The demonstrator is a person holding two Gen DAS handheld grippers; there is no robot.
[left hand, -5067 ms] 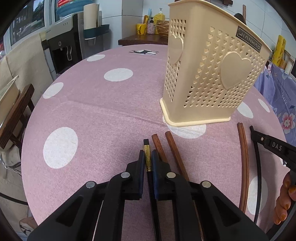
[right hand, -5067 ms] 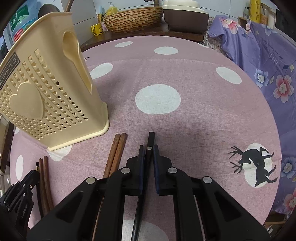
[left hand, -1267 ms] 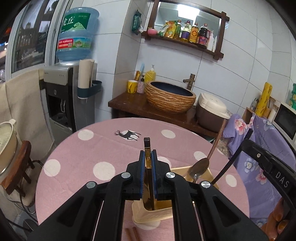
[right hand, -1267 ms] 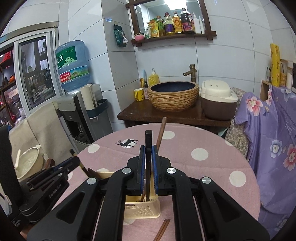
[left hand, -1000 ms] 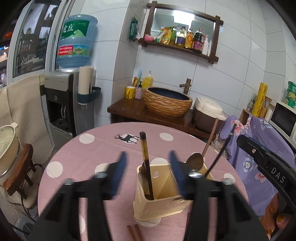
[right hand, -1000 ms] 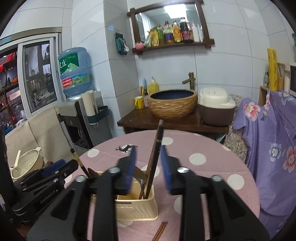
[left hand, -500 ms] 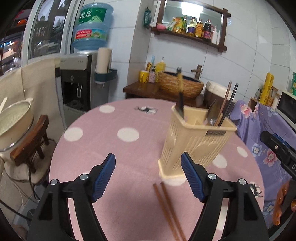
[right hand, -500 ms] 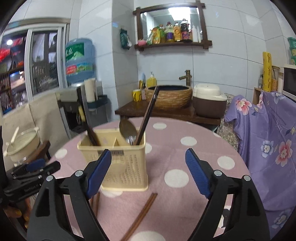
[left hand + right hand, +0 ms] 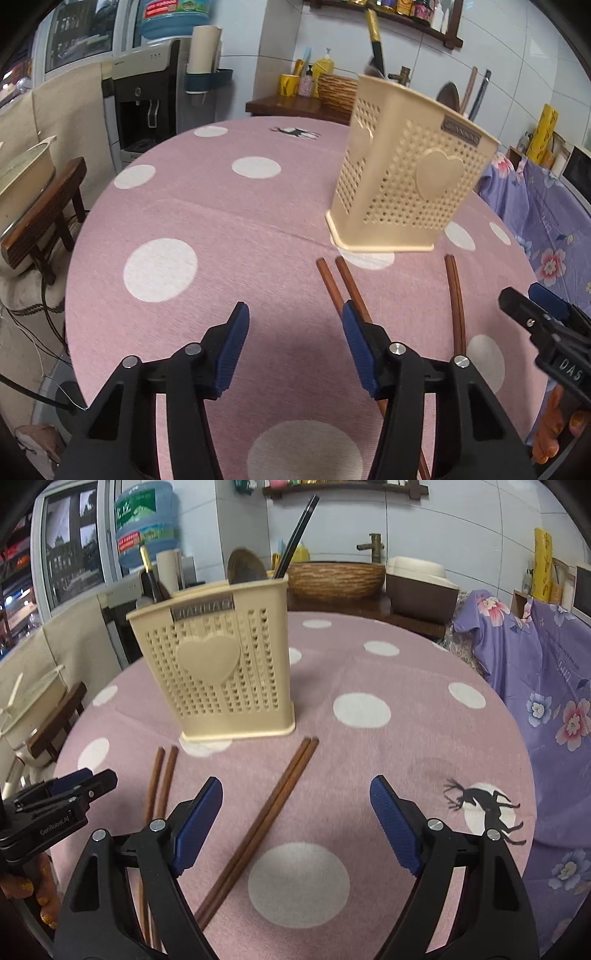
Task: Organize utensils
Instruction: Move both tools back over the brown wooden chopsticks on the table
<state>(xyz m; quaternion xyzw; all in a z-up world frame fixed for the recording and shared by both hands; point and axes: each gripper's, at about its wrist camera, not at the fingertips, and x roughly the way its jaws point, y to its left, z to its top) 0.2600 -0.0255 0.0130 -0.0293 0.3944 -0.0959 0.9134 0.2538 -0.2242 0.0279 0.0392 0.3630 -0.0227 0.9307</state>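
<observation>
- Change since half a second ago: both tools have dropped lower toward the tabletop, and the holder now stands above their blue pads rather than level with them.
- Left tool (image 9: 293,325): jaws spread wide, holding nothing, hovering over the left pair of chopsticks (image 9: 341,286).
- Right tool (image 9: 295,805): jaws spread wide, empty, above the right pair of chopsticks (image 9: 266,816).
- Utensil holder (image 9: 218,675): cream perforated plastic with a heart panel, upright on the tabletop; contents are a spoon (image 9: 245,566), a black chopstick (image 9: 295,535) and a gold-banded black chopstick (image 9: 147,572).
- Tabletop (image 9: 388,760): round, pink cloth with white dots and a deer print.
- Room: water dispenser (image 9: 147,88), woven basin (image 9: 336,576), purple floral cloth (image 9: 546,686).
</observation>
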